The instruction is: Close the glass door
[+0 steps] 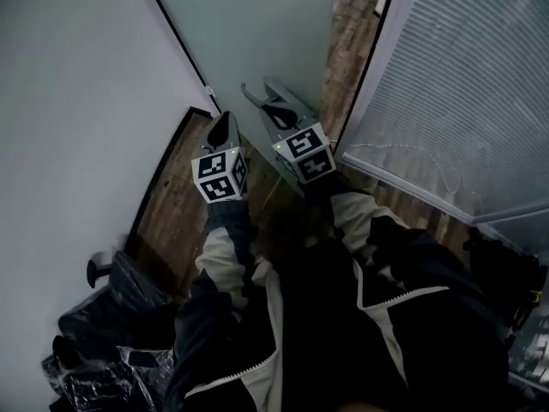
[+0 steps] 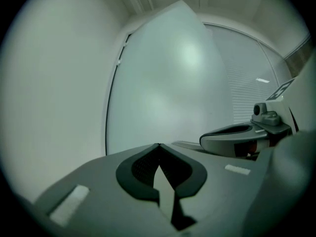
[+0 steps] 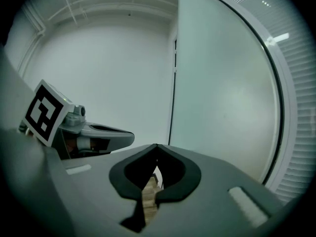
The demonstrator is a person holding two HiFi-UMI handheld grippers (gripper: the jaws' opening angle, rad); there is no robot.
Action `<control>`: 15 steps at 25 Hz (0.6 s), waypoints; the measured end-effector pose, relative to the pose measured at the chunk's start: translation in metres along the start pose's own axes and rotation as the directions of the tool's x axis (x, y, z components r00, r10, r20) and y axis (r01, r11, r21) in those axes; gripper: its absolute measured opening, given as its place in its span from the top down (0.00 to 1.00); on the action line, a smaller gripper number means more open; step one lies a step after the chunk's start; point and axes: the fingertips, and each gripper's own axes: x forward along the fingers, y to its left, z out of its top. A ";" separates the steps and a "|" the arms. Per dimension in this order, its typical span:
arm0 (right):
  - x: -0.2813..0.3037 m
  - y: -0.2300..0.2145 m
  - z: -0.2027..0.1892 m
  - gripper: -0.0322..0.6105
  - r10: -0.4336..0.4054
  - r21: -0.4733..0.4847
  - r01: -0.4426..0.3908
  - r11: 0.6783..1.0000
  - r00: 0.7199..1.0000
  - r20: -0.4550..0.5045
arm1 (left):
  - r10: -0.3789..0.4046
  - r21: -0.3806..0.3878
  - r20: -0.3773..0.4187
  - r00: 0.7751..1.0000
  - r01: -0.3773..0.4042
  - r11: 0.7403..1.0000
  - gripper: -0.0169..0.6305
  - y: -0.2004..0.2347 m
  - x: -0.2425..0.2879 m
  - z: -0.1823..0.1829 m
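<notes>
The frosted glass door [image 1: 257,24] stood in the upper middle of the head view. Its dark left edge ran down beside the white wall [image 1: 69,101], which filled the upper left. A window with slatted blinds [image 1: 463,67] took up the upper right. Both grippers were held out side by side at the centre of the frame, above a strip of wooden floor [image 1: 176,200], and both pointed toward the door's lower part. The left gripper [image 2: 158,145] had its jaws pressed together at the tips with nothing between them. It faced the door panel close to its edge by the wall. The right gripper [image 3: 156,145] was likewise closed and empty, with the door panel filling the right of its view. Whether either tip touched the glass could not be made out. Black plastic bags [image 1: 111,333] lay at the lower left.
</notes>
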 end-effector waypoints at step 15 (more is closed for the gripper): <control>-0.023 -0.031 0.008 0.94 -0.462 0.046 0.462 0.886 0.887 -0.007 | -0.437 0.059 -0.030 0.899 0.438 0.897 0.97 -0.007 0.039 0.007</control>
